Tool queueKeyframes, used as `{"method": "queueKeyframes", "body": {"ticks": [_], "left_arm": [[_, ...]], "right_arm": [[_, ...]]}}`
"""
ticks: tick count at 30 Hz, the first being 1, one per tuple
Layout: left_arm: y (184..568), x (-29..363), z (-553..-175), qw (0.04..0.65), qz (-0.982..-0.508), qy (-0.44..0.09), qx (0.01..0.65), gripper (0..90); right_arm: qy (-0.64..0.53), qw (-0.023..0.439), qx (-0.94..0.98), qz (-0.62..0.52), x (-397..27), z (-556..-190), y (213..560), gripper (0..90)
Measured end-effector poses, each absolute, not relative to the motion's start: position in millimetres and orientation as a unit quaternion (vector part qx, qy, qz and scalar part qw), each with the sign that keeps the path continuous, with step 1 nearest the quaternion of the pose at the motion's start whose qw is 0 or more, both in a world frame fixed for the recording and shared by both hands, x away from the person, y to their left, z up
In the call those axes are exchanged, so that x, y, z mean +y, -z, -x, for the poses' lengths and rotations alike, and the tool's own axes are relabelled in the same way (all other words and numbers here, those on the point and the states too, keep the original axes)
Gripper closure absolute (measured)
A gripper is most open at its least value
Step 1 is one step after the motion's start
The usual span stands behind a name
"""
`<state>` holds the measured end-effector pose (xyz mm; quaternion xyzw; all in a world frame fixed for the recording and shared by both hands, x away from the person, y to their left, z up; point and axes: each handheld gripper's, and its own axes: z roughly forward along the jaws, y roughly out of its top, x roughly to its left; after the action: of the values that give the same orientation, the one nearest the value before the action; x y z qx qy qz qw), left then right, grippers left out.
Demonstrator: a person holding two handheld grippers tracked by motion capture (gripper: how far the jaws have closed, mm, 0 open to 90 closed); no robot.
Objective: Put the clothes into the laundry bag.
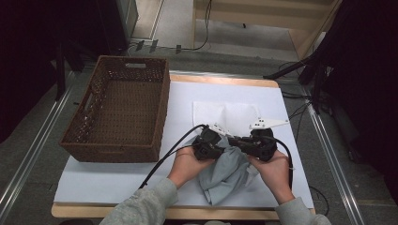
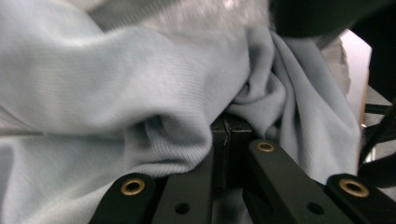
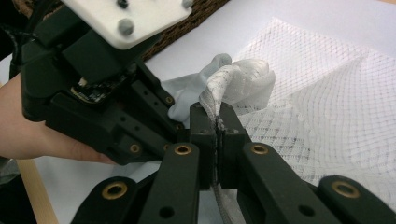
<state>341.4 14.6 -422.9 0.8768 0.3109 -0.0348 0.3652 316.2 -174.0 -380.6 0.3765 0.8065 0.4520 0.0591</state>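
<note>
A pale blue-grey garment (image 1: 225,171) is bunched at the table's front between the person's hands. My left gripper (image 1: 226,142) is shut, with folds of that garment (image 2: 116,93) gathered at its tips (image 2: 226,133). My right gripper (image 1: 237,140) faces it tip to tip. It is shut on the hemmed edge of a white mesh bag (image 3: 327,93), pinched at the jaws (image 3: 217,122). The rest of the mesh bag (image 1: 225,112) lies flat just behind the grippers. A bit of the garment (image 3: 184,99) shows beside the lifted hem.
A brown wicker basket (image 1: 162,112) stands at the left of the table, and its weave (image 3: 187,23) shows behind the left gripper. White sheeting (image 1: 117,173) covers the tabletop. Black cables trail off both grippers toward the front.
</note>
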Motion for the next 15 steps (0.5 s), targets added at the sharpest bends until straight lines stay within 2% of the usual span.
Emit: {"method": "queueKeyframes", "body": {"ticks": [7,15], "left_arm": [[420.4,15.0,-359.7,0.365,-0.873,0.036,0.321,90.0],[395.1,41.8,-343.0,0.369,-0.875,0.021,0.313,90.0]], "right_arm": [[-0.455,0.065,0.802,-0.382,-179.1,-316.8,378.8,88.7],[-0.454,0.065,0.799,-0.389,-184.1,-318.5,380.3,88.7]]}}
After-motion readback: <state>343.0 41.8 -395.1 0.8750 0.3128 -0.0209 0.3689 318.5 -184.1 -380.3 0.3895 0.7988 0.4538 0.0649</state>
